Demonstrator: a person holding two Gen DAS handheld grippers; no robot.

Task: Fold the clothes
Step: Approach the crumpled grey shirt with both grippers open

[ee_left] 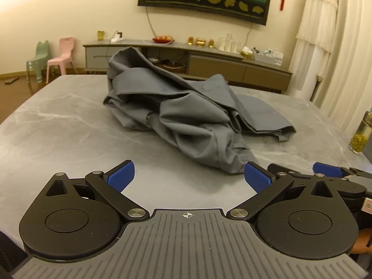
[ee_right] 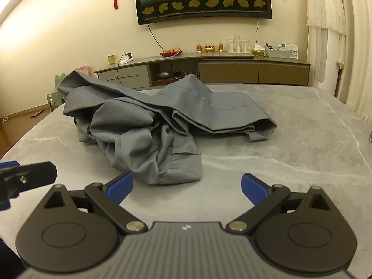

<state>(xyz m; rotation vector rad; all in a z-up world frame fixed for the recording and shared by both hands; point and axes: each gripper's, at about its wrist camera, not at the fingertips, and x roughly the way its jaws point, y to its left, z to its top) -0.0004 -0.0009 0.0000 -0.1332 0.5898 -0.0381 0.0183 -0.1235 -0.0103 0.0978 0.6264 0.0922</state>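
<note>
Crumpled garment point(ee_left: 186, 116) on table point(ee_left: 58, 134) centre; cabinet point(ee_left: 232, 67) behind; bottle point(ee_left: 360, 134) at right edge.

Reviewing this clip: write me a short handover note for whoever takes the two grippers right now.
Left gripper: jaws wide open, empty, just short of the garment's near edge.
Right gripper: jaws wide open, empty, beside the left one, also short of the cloth.
Grey garment: lies crumpled in a heap in the middle of the grey marbled table, one flatter part towards the far right.
Done: nothing folded, going by the heap.
Left: spread it flat, then fold. A jar stands at the table's right edge; probably best kept clear of.
</note>
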